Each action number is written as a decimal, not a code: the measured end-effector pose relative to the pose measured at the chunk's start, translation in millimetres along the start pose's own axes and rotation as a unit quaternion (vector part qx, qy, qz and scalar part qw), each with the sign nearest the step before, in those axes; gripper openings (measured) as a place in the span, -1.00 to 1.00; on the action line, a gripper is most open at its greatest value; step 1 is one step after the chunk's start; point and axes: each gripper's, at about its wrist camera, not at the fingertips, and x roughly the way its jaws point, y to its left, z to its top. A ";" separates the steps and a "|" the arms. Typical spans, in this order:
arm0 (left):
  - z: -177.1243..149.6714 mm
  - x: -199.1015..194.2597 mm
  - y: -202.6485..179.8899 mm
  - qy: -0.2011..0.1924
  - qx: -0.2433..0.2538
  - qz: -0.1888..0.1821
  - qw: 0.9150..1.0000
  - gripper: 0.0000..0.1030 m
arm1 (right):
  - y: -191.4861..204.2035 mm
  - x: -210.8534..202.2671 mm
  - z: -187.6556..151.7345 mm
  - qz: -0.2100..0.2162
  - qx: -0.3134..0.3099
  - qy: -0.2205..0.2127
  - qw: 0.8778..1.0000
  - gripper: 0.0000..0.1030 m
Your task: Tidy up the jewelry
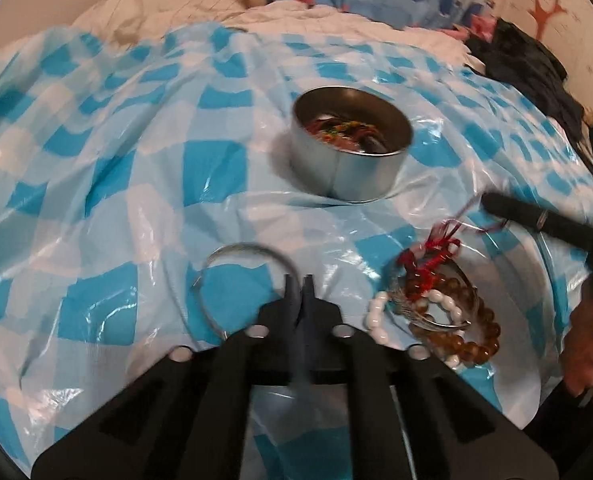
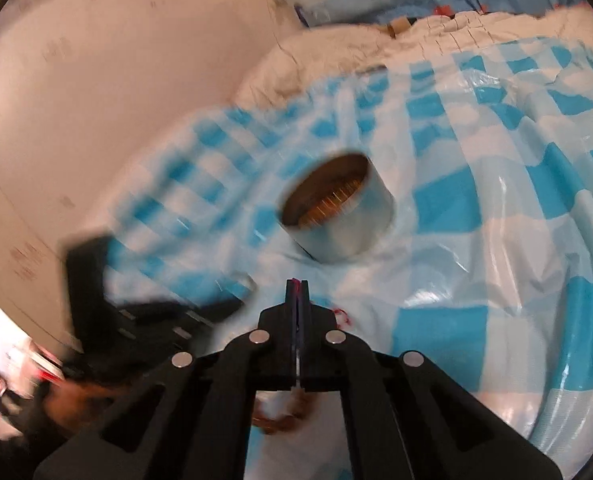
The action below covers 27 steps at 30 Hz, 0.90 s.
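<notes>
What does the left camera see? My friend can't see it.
Shut black tongs pinch a thin silver hoop on a blue-and-white checked plastic cloth. Behind them stands a round metal tin with colourful jewelry inside. To the right lies a pile of bead bracelets with a red string, which the other tongs reach toward.

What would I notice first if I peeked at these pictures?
Probably the shiny round tin in the middle of the blue-and-white checked sheet, with colourful bits inside. Next, the heap of bead bracelets with red string, lying near the front, right of the left tool. A thin wire hoop lies just left of that tool.
</notes>
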 end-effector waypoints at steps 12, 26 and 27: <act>17.0 -40.3 12.7 -0.099 -0.068 -0.107 0.987 -0.98 | 9.4 -27.2 16.8 0.085 0.014 -0.062 0.994 -0.98; 98.7 -2.5 -34.8 -0.119 -0.022 -0.140 0.983 -0.96 | 5.5 -30.2 51.6 0.063 0.002 -0.093 0.994 -0.98; 101.2 7.9 -34.8 -0.107 -0.026 -0.133 0.985 -0.95 | 5.3 -29.3 55.1 0.062 0.001 -0.094 0.994 -0.98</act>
